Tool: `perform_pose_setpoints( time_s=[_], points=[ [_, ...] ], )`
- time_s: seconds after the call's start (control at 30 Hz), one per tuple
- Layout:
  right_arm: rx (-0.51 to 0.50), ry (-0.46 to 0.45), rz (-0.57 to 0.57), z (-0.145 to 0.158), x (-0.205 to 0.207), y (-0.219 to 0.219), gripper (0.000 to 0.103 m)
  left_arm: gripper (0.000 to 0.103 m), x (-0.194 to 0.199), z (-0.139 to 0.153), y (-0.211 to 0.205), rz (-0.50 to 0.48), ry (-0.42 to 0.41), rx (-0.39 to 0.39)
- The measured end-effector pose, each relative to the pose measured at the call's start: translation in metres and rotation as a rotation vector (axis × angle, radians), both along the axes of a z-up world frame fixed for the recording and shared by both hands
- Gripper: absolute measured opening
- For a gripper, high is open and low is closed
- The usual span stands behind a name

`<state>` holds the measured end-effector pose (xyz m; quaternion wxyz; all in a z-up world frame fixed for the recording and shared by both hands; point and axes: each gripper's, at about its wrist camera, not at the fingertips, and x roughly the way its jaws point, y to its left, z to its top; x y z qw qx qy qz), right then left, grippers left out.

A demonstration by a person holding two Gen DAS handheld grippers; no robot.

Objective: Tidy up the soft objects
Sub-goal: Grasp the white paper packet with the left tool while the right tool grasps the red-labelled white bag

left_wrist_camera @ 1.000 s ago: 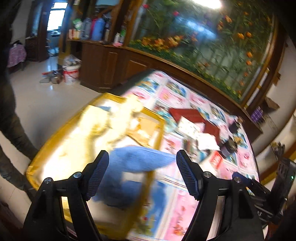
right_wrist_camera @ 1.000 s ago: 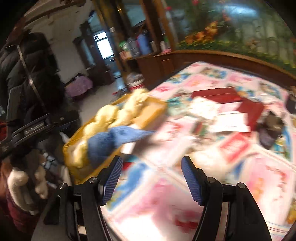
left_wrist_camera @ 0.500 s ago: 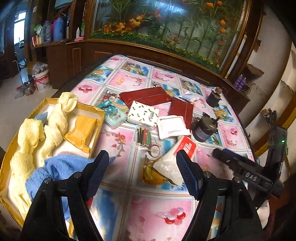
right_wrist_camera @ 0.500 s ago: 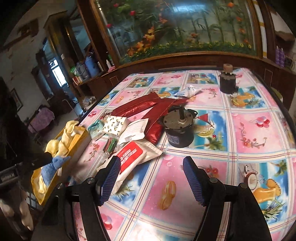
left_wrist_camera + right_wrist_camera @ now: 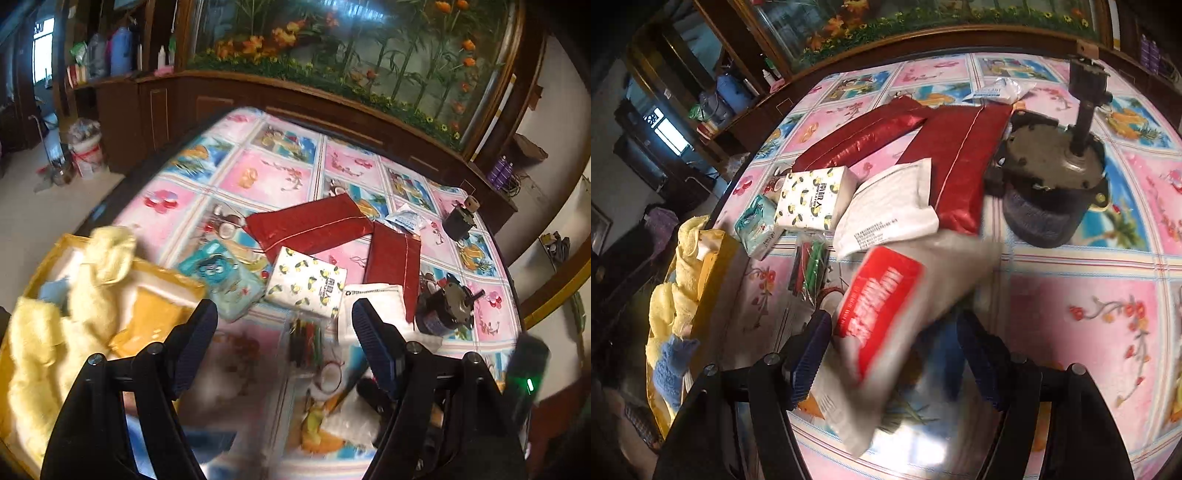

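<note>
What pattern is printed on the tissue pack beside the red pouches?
Small yellow lemons with dark leaves on white; the tissue pack shows best in the right wrist view.

Little can be read. The white tissue pack printed with small yellow lemons (image 5: 812, 197) bears a dark logo of characters, too small to make out. The grey plastic pouch with a red label (image 5: 882, 306) carries white lettering, blurred past reading. The flat white packet (image 5: 886, 210) shows fine, illegible print.

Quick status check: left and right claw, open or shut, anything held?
Left claw: open, nothing between the fingers, above the table.
Right claw: open, straddling the red-and-white packet, pads not pressing on it as far as the blur shows.
</note>
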<state>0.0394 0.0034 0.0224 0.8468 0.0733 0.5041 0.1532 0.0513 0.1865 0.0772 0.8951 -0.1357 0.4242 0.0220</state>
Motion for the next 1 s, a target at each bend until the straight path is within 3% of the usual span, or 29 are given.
perform_pose_setpoints(
  time_s=[0.07,0.1,0.2,0.37,0.47,0.5,0.63,0.73,0.9,1.0],
  points=[
    [0.024,-0.003,0.022,-0.002,-0.001,-0.003,0.052,0.075,0.022,-0.012,0.002,0.015,0.043,-0.015],
    [0.033,-0.006,0.026,-0.001,-0.002,-0.006,0.049,0.075,0.029,-0.016,0.002,0.027,0.056,-0.014],
    [0.04,-0.008,0.03,0.001,-0.006,-0.021,0.046,0.075,0.052,-0.028,-0.001,0.052,0.089,0.018],
    [0.041,-0.033,0.034,0.002,-0.021,-0.049,0.046,0.075,0.083,-0.052,-0.019,0.037,0.147,0.155],
    [0.051,-0.028,0.028,0.001,-0.028,-0.063,0.046,0.075,0.089,-0.06,-0.036,-0.062,0.168,0.159],
    [0.058,-0.027,0.027,0.001,-0.03,-0.068,0.046,0.067,0.086,-0.06,-0.045,-0.105,0.171,0.17],
    [0.06,-0.03,0.014,0.001,-0.038,-0.08,0.047,0.061,0.06,-0.054,-0.076,-0.269,0.209,0.224],
    [0.053,-0.031,0.007,0.001,-0.043,-0.088,0.047,0.053,0.031,-0.045,-0.083,-0.382,0.246,0.187],
    [0.05,-0.042,-0.018,0.002,-0.053,-0.111,0.048,0.053,-0.019,-0.007,-0.084,-0.439,0.126,0.103],
    [0.036,-0.05,-0.035,0.002,-0.059,-0.125,0.048,0.054,-0.037,-0.002,-0.1,-0.458,0.087,0.116]
  ],
)
